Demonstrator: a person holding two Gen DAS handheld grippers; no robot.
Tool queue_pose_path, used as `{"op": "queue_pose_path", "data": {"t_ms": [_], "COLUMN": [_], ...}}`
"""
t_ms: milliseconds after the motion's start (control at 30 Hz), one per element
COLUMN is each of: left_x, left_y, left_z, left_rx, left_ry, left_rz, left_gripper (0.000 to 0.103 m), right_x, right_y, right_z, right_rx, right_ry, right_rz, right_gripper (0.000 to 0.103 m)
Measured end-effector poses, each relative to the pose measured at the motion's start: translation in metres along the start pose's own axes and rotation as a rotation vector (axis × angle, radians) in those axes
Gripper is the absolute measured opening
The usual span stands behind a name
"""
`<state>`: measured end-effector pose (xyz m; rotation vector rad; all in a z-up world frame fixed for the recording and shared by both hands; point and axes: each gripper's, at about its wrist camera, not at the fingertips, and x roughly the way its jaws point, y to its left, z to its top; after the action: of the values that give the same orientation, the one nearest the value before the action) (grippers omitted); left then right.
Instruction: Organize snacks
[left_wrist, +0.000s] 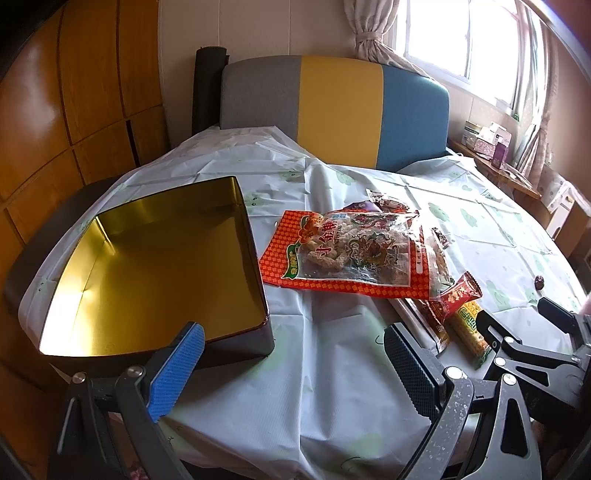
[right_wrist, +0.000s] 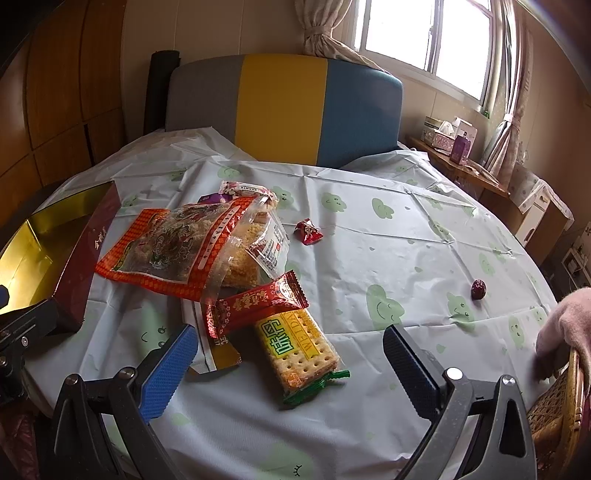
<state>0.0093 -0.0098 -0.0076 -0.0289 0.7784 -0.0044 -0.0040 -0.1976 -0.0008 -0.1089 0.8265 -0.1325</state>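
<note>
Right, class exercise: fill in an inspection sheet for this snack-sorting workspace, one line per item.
Surface: round table under a pale tablecloth printed with green clouds.
Job's things: open gold-lined tin, nothing inside; large red snack bag heaped on other packets; red bar wrapper lying across a cracker pack.
Clutter: wrapped red candy and a dark red date, both apart from the heap.
Grippers: left tool open by the tin; right tool open around the cracker pack.
Cables: nothing seen.
Surroundings: grey, yellow and blue headboard, window, wooden cupboards.
</note>
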Motion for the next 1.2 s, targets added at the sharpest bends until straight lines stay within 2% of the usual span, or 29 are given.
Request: {"op": "queue_pose_path", "data": {"t_ms": [600, 933, 1100, 1167, 1200], "left_x": [0.002, 0.006, 0.013, 0.019, 0.024], "left_y": [-0.004, -0.008, -0.009, -0.011, -0.013], "left_z": [0.0, 0.001, 0.009, 0.014, 0.017], "left_rx": [0.011, 0.02, -0.007, -0.023, -0.036], "left_ry": [0.013, 0.031, 0.073, 0.109, 0.134], "left_rz": [-0.004, -0.021, -0.09, -0.136, -0.166], "left_gripper": [0.098, 0.098, 0.096, 0.084, 0.083], "right_x": [0.0, 0.003, 0.017, 0.029, 0.035], "right_y": [-0.004, -0.015, -0.024, -0.027, -0.029], "right_z": [0.011, 0.041, 0.066, 0.072, 0.074], "right_rx": [-0.056, -0.144, -0.245, -0.3, -0.318], "right_ry": [0.007, 0.09, 0.145, 0.151, 0.154], "right_rz": [0.027, 0.14, 0.205, 0.204, 0.202], "right_gripper": [0.102, 0.1, 0.092, 0.091, 0.091]}}
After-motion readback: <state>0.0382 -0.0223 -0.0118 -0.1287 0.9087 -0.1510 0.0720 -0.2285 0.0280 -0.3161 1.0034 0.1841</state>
